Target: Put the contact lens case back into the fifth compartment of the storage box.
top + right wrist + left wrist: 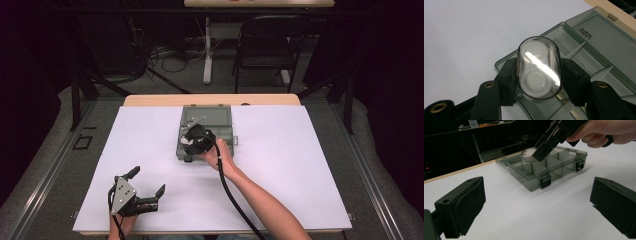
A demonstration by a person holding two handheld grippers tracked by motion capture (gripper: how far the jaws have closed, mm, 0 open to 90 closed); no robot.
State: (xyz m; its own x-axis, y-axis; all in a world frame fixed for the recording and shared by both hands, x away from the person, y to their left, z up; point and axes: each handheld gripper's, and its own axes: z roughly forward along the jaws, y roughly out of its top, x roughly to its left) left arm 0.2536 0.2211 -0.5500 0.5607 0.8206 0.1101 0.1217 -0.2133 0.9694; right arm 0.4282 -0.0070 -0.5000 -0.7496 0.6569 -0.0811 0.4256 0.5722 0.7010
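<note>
**Capsule gripped and over the box, not yet set down**

My right gripper (536, 75) has its jaws clamped on the two long sides of a clear oval capsule (538, 68), with two white round pieces showing inside it. In the right gripper view the capsule hangs above the near corner of the smoky grey compartment box (599, 40), whose lid lies flipped open toward the far edge of the counter (300, 150). In the left gripper view the capsule (530, 153) sits just above the rim of the box (544, 167), over one of the compartments at its far-left end; I cannot tell whether its underside already touches a divider.

So, as I judge it, the pick is done and the carry is nearly done. What is left is to lower the capsule into a compartment, part the jaws and draw my right hand (216, 156) clear; closing the lid and its front latches (545, 181) may follow.

My left gripper (136, 196) rests near the front edge of the counter, well apart from the box, its jaws spread wide with nothing between them.
</note>
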